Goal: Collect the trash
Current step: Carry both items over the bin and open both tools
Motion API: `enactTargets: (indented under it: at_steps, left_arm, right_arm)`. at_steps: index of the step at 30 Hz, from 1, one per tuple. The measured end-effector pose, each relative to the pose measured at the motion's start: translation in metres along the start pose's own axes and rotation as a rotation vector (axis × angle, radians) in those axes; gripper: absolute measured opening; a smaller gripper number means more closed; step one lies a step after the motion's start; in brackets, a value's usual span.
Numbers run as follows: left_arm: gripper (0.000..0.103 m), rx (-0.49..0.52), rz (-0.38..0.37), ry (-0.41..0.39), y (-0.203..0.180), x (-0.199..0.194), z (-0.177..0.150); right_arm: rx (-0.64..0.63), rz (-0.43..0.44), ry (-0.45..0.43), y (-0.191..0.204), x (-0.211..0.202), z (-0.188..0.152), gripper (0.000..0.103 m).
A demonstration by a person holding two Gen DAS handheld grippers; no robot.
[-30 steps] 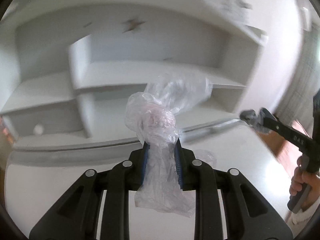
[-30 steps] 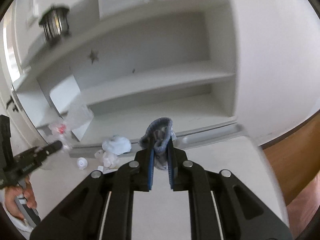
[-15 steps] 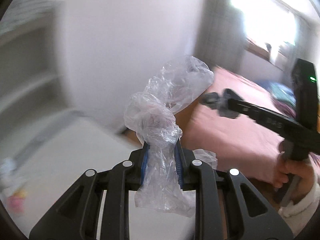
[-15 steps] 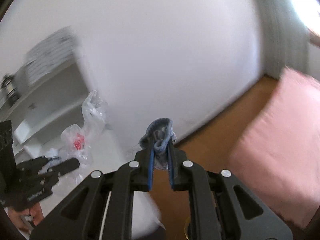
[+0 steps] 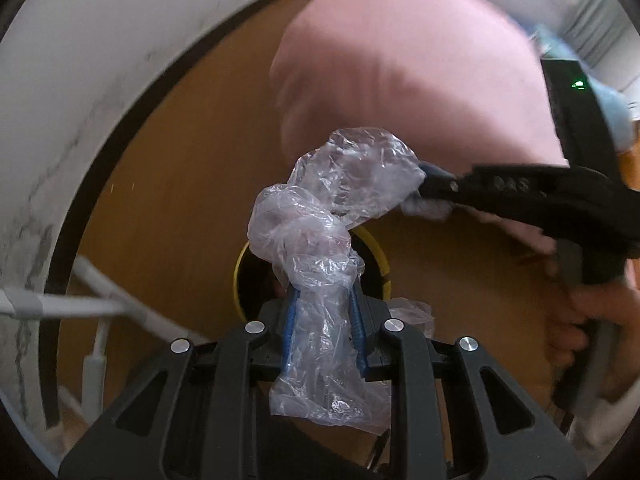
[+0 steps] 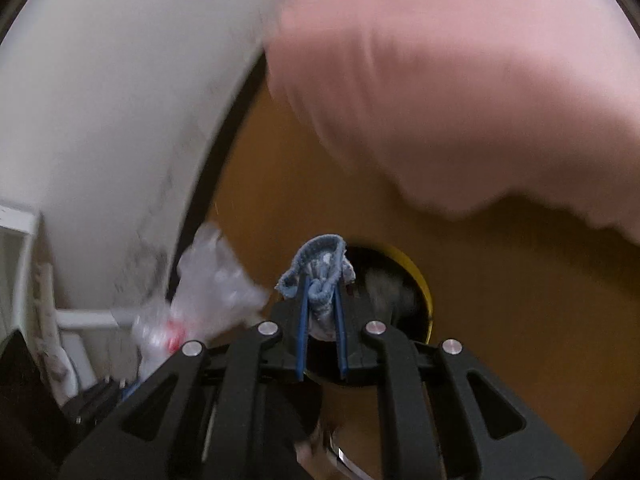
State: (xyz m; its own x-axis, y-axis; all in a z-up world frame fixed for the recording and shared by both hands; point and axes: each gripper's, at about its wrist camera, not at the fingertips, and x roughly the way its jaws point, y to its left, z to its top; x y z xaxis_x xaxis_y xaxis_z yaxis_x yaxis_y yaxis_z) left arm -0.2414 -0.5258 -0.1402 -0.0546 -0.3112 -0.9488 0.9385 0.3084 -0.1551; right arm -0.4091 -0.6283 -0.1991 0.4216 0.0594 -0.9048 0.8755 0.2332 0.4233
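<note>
Two grippers in play, one piece of trash in each, and one bin below them: a round, yellow-rimmed bin (image 5: 385, 264) standing on the wooden floor (image 5: 172, 184). The left gripper (image 5: 322, 300) is clenched on a crumpled clear plastic bag (image 5: 320, 240); the blue pads pinch its lower half, and the bag puffs up above the fingertips and hangs directly over the bin's dark opening. Over to the right wrist view: the right gripper (image 6: 322, 292) is clamped tight on a small wad of blue-grey knitted cloth (image 6: 318, 266), also just over the bin (image 6: 420, 280), near its left rim. There too the plastic bag (image 6: 216, 284) shows left of the bin, blurred, something red inside it. One pink bedcover (image 6: 460, 80) fills the space beyond the bin, one white wall (image 6: 100, 100) curves away to its left. A hand (image 5: 580, 320) grips the right tool's handle, right of the bin.
</note>
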Motion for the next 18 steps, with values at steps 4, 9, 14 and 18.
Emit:
enactTargets:
  at_steps: [4, 9, 14, 18]
  left_arm:
    - [0.022, -0.056, -0.005, 0.070, 0.008, 0.032, 0.002]
    - [0.022, -0.080, -0.010, 0.103, 0.014, 0.039, 0.013]
    - [0.045, -0.098, -0.011, 0.088, 0.011, 0.040, 0.018]
    - [0.092, -0.100, 0.016, 0.054, 0.009, 0.036, 0.018]
  right_arm:
    - [-0.024, 0.000, 0.137, -0.003, 0.042, -0.007, 0.012]
    - [-0.014, 0.018, 0.143, -0.008, 0.048, -0.003, 0.012]
    - [0.042, 0.040, 0.175, -0.007, 0.057, -0.005, 0.012]
    - [0.178, 0.073, 0.241, -0.030, 0.069, -0.007, 0.082]
